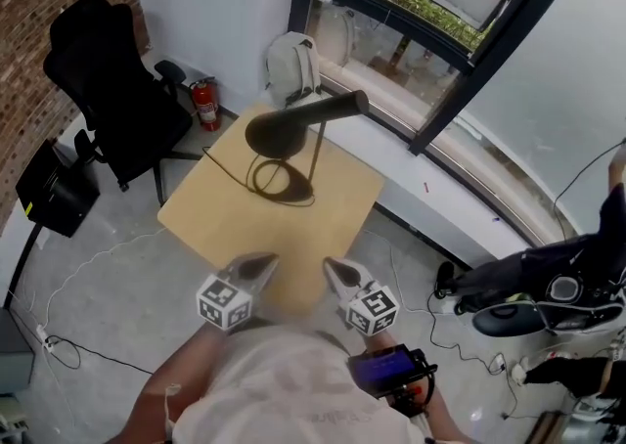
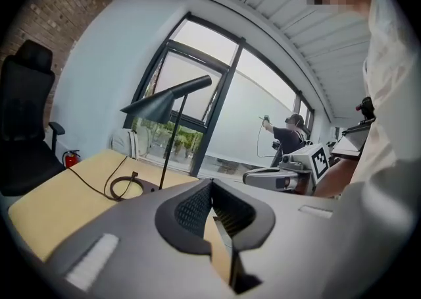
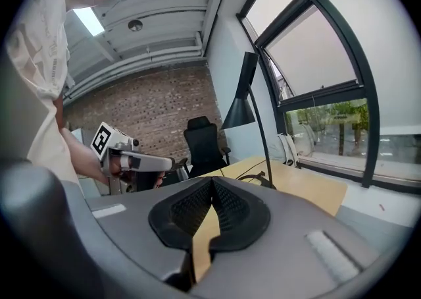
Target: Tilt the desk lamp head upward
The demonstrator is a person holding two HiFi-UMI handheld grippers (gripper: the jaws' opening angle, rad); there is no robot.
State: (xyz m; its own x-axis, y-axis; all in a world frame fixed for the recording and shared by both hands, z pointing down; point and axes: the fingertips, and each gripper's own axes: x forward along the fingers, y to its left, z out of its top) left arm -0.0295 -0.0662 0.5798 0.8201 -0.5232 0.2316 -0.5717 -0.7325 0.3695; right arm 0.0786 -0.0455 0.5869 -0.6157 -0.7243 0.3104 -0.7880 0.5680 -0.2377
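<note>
A black desk lamp stands at the far side of a light wooden table (image 1: 245, 222). Its cone head (image 1: 276, 131) droops toward the left on a thick arm (image 1: 333, 108), above a thin stem and a round base (image 1: 282, 181). The lamp head (image 2: 152, 105) and the head (image 3: 239, 112) also show in both gripper views. My left gripper (image 1: 262, 266) and right gripper (image 1: 335, 271) hover side by side over the table's near edge, well short of the lamp. Both are shut with nothing between the jaws.
A black cord (image 1: 223, 168) trails from the lamp base across the table. A black office chair (image 1: 112, 90) and a red fire extinguisher (image 1: 205, 105) stand to the left, a grey backpack (image 1: 291, 66) beyond the table. Another person (image 2: 287, 134) stands by the window.
</note>
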